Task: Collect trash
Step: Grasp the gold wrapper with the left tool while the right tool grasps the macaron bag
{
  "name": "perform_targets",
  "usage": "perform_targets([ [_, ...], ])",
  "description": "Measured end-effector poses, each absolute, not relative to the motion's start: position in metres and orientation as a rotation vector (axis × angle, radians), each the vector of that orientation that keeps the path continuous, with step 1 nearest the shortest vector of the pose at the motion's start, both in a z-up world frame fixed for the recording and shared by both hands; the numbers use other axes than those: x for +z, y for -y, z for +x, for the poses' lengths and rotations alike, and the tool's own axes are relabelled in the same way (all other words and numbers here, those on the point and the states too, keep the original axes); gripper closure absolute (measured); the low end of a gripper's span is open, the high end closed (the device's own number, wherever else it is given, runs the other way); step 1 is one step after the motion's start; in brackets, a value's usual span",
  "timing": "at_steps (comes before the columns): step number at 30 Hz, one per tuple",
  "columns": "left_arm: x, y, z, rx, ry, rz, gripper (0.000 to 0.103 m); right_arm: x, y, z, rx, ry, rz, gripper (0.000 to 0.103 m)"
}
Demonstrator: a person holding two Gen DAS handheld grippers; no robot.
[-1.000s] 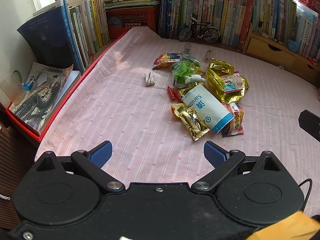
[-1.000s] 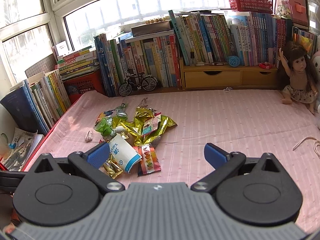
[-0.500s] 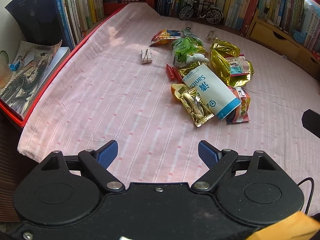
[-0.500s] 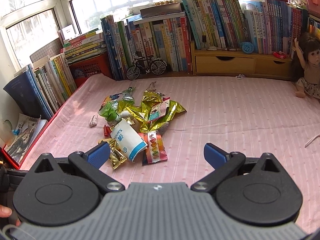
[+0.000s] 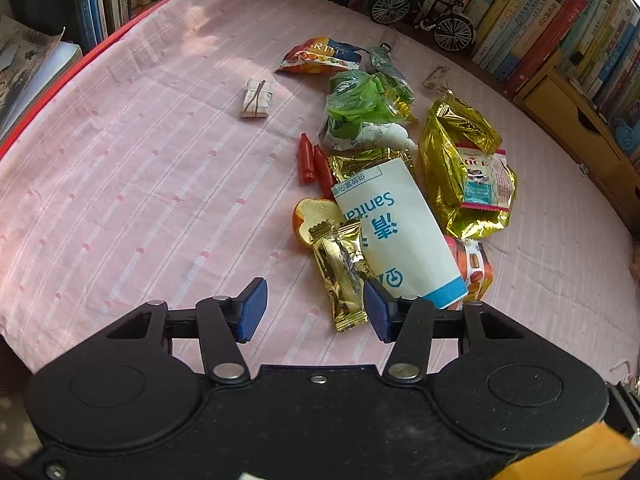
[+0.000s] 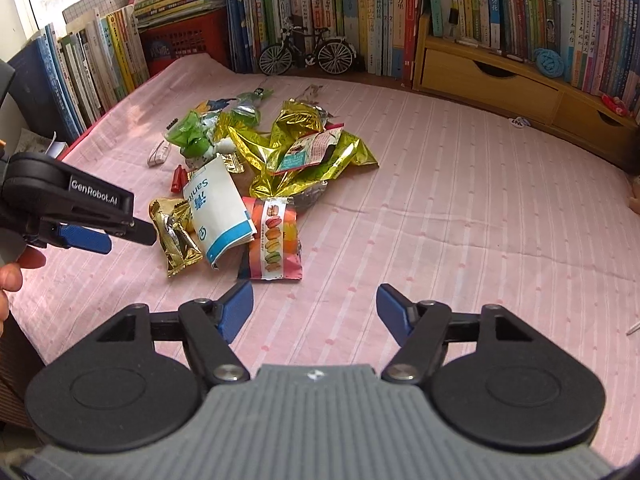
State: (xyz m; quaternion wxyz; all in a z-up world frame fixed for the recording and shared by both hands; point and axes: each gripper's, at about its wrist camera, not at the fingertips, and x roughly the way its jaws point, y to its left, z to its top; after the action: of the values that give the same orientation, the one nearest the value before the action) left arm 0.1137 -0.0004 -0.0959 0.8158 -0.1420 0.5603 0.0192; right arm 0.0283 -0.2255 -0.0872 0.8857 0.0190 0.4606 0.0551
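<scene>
A heap of trash lies on the pink cloth [image 5: 140, 200]. It holds a small gold wrapper [image 5: 340, 276], a white paper bag with blue print [image 5: 394, 232], orange peel [image 5: 310, 216], a macaron wrapper [image 6: 272, 240], a big gold foil bag [image 6: 304, 152], green plastic [image 5: 360, 100] and a folded white paper [image 5: 258, 98]. My left gripper [image 5: 315, 312] is open, with the gold wrapper's near end lying between its fingertips, close to the right one. In the right wrist view the left gripper [image 6: 120, 236] shows beside that wrapper. My right gripper [image 6: 315, 310] is open and holds nothing, just short of the macaron wrapper.
Rows of books [image 6: 360, 8] line the back and the left side. A toy bicycle [image 6: 306, 54], a red basket [image 6: 180, 40] and a wooden drawer unit [image 6: 488, 80] stand at the back. A person's hand [image 6: 12, 272] shows at the left edge.
Both grippers have moved forward and down to the trash heap, and their jaws have narrowed somewhat. The left gripper has come into the right wrist view.
</scene>
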Motion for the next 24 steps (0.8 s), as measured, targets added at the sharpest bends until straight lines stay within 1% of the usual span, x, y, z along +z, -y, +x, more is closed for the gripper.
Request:
perform_targets([
  [2,-0.104,0.005,0.124,0.042,-1.198,-0.326,0.055,-0.095,0.226,0.039,0.139,-0.977,0.053,0.027],
  [6,-0.118,0.014,0.132,0.042,-1.208,-0.359,0.056,-0.111,0.221,0.061,0.187,-1.021,0.074,0.030],
  [7,-0.123,0.016,0.134,0.049,-1.217,-0.366,0.060,-0.114,0.218,0.067,0.203,-1.033,0.080,0.031],
  [8,-0.126,0.017,0.135,0.055,-1.225,-0.370,0.071,-0.117,0.215,0.072,0.219,-1.039,0.081,0.032],
  [9,-0.129,0.018,0.135,0.063,-1.229,-0.374,0.076,-0.119,0.212,0.076,0.230,-1.045,0.077,0.032],
  [10,-0.129,0.018,0.135,0.070,-1.223,-0.378,0.076,-0.121,0.208,0.080,0.239,-1.051,0.073,0.032],
  [12,-0.125,0.017,0.131,0.066,-1.193,-0.382,0.081,-0.126,0.203,0.087,0.249,-1.061,0.066,0.033],
  [14,-0.118,0.016,0.127,0.054,-1.172,-0.374,0.083,-0.129,0.199,0.094,0.242,-1.075,0.062,0.034],
  [16,-0.111,0.014,0.123,0.056,-1.155,-0.357,0.083,-0.132,0.198,0.099,0.233,-1.086,0.064,0.038],
  [21,-0.097,0.006,0.113,0.089,-1.117,-0.351,0.083,-0.137,0.195,0.108,0.239,-1.102,0.051,0.053],
  [22,-0.096,0.005,0.111,0.096,-1.111,-0.349,0.083,-0.136,0.194,0.108,0.242,-1.100,0.046,0.058],
  [24,-0.093,0.001,0.106,0.108,-1.101,-0.354,0.083,-0.134,0.192,0.107,0.241,-1.096,0.042,0.059],
])
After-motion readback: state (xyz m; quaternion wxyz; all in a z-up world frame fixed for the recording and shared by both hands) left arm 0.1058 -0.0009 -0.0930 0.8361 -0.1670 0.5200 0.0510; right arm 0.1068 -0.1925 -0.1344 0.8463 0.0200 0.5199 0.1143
